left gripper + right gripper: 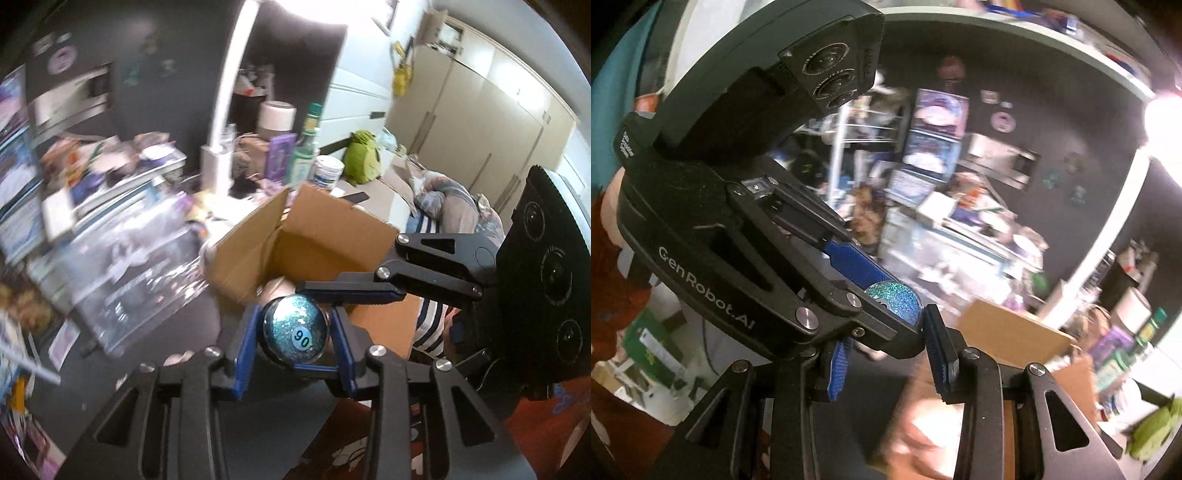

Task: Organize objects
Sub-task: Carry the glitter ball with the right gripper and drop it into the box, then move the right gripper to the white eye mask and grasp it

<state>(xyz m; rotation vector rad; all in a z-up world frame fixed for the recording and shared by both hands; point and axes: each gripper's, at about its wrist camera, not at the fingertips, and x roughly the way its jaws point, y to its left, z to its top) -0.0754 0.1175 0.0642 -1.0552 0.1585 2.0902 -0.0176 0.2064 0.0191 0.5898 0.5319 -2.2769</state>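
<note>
My left gripper [293, 334] is shut on a small round jar of blue glitter [295, 330] with a "90" sticker on its lid. It holds the jar in front of an open cardboard box [314, 236]. My right gripper [354, 290] reaches in from the right, its fingers close together just above the jar. In the right wrist view the left gripper [886, 288] crosses the frame with the glitter jar [895, 297] in its blue pads. The right gripper [890, 360] has its fingers apart around the left gripper's tip, holding nothing. The cardboard box [1012, 332] lies beyond.
A cluttered dark desk [122, 236] with books and boxes fills the left. A white lamp post [221, 122], a green bottle [306, 147], a purple box [280, 155] and a white tub [327, 170] stand behind the box. A bed with a striped cloth [432, 221] is at the right.
</note>
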